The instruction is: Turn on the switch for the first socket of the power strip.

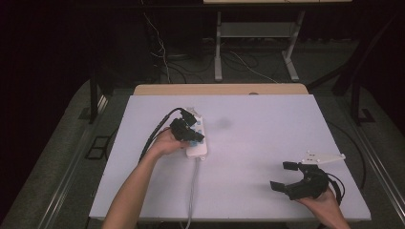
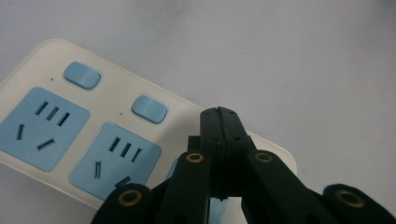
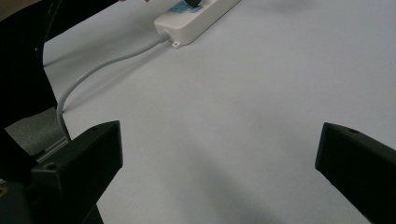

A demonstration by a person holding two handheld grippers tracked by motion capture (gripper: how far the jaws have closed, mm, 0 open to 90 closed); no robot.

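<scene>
left tool [image 1: 191, 135] closed, empty, over power strip [image 1: 197, 138] | right tool [image 1: 282, 176] wide open, near table edge [image 1: 364, 200]

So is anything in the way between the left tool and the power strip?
Nothing visible is. The left tool, jaws shut, sits right over the power strip, near its blue switches.

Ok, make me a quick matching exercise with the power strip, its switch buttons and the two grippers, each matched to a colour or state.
Things:
1. power strip body
2. switch buttons
3. left gripper
4. right gripper

Colours or states:
A. jaws wide apart, nothing between them
B. light blue
C. white
D. jaws pressed together over the strip

Pairs: 1-C, 2-B, 3-D, 4-A
</scene>
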